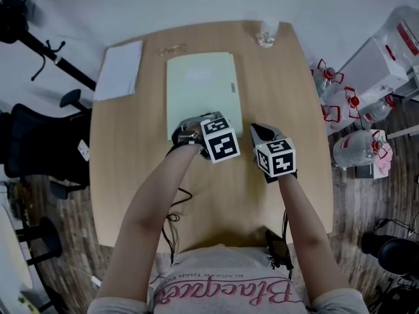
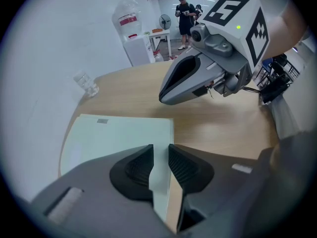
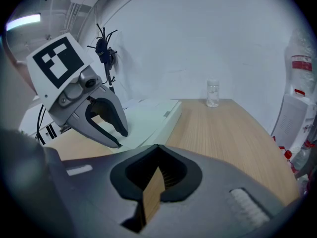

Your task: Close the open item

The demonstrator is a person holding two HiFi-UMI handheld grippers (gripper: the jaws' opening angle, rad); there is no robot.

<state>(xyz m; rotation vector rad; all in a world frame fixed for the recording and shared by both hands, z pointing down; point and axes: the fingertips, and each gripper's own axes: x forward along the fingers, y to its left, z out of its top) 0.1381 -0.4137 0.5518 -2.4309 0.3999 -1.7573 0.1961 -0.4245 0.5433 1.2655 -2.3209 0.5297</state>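
Note:
A pale green book (image 1: 200, 90) lies flat and closed on the wooden table (image 1: 124, 162). My left gripper (image 1: 188, 129) stands over the book's near edge, pointing steeply down. In the left gripper view its jaws (image 2: 160, 150) are open by a narrow gap, and only the book's cover (image 2: 119, 138) shows through it. The right gripper view shows the left gripper (image 3: 120, 137) with its fingertips apart, at the book's (image 3: 148, 118) near corner. My right gripper (image 1: 256, 131) hovers just right of the book over bare wood; its jaws (image 3: 158, 150) are shut and empty.
A clear glass (image 1: 267, 33) stands at the table's far edge, and a white sheet of paper (image 1: 120, 69) lies at the far left. A dark phone-like object (image 1: 278, 247) lies by the near edge. Water bottles (image 1: 353, 146) stand on the floor at right, a black chair (image 1: 39, 142) at left.

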